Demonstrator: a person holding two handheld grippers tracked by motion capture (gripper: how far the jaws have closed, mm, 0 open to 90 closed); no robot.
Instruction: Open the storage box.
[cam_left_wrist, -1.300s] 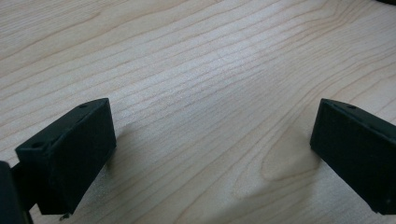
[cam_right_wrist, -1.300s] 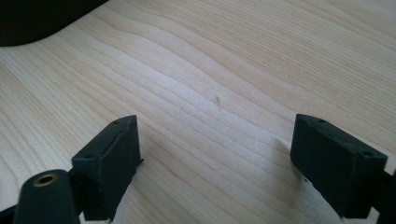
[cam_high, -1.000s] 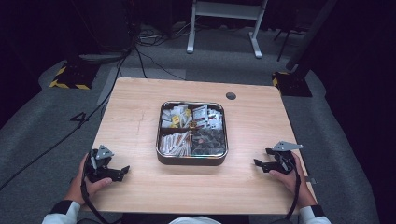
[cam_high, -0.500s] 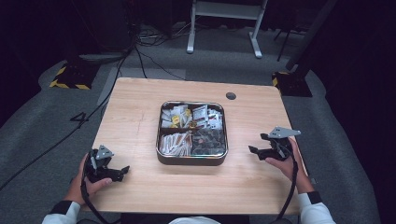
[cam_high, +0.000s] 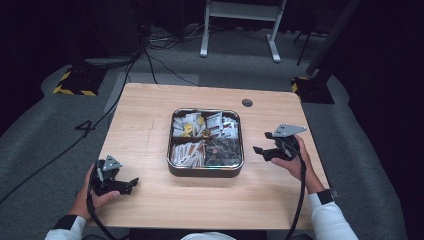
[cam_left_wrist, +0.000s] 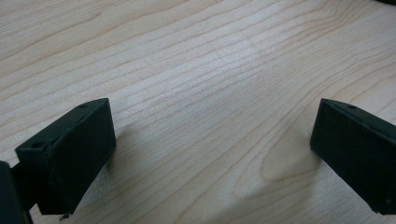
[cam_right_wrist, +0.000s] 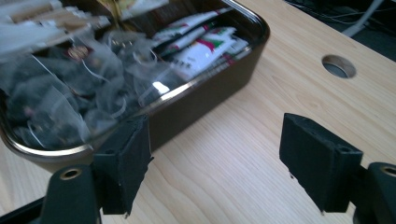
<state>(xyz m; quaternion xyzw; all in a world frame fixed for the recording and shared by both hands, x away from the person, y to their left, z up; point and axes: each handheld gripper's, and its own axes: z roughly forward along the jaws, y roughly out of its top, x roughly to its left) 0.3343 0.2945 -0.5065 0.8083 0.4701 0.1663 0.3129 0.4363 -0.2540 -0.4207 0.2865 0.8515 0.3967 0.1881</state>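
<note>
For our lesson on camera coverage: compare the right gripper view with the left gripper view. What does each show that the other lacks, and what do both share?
Right gripper view alone: the metal tin with clear tea bags and printed sachets, and a round hole in the tabletop. Left gripper view alone: nothing but bare wood grain between its jaws. Both share the light wooden table and an open gripper with nothing between its black jaws.

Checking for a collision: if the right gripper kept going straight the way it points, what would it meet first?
Probably the near wall of the metal tin; the right gripper, jaws open and empty, points at it across bare table.
</note>
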